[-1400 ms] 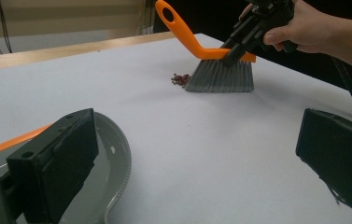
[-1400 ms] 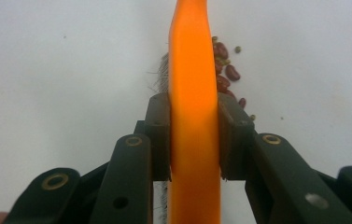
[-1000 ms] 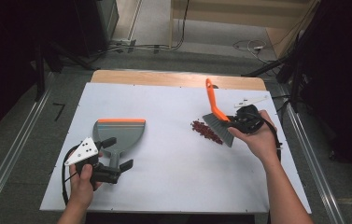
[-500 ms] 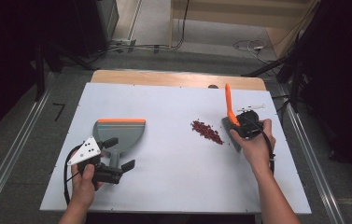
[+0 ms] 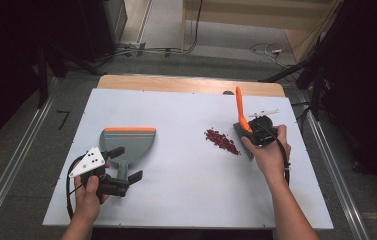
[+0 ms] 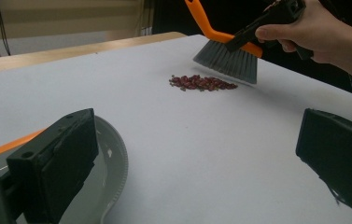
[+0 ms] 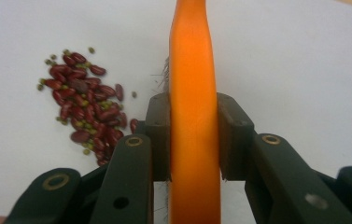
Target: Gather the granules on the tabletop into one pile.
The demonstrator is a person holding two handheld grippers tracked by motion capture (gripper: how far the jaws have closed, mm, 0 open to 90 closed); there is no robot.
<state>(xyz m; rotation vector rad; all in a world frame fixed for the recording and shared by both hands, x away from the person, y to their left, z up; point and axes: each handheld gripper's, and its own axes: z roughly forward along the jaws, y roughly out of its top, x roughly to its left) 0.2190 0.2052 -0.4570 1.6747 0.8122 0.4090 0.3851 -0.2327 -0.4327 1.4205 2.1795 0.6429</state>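
Small brush (image 5: 243, 131) with grey bristles and orange handle, standing just beside the pile of red beans (image 5: 221, 140), on the side away from the dustpan (image 5: 127, 144). Bristle tips down at the table (image 5: 186, 200) or a hair above it; contact hard to call from the left gripper view (image 6: 229, 59). Handle tilted up and away from the pile. Right hand-held gripper (image 7: 194, 140) clenched on that orange handle low down, close to the bristle head, pads pressed flat on both sides.

Judging by the look: a light tool, stiff plastic handle, soft bristles that will splay under pressure. Smooth handle, so possibly prone to twisting in a loose grip; a hold near the head, as here, likely best for steering the sweep. Beans (image 7: 86, 109) small, hard and rolly, red ones mixed with tiny green ones, apt to scatter if struck fast. Gentle strokes probably called for.

Farther from the pile, dustpan lying flat, orange lip facing away from the person, well apart from the beans. Left hand-held gripper (image 5: 121, 165) beside the dustpan's handle end, jaws released and wide, nothing between them. White table bare between pan and pile. Likely step in hand: setting the brush behind the beans for a sweep toward the pan.
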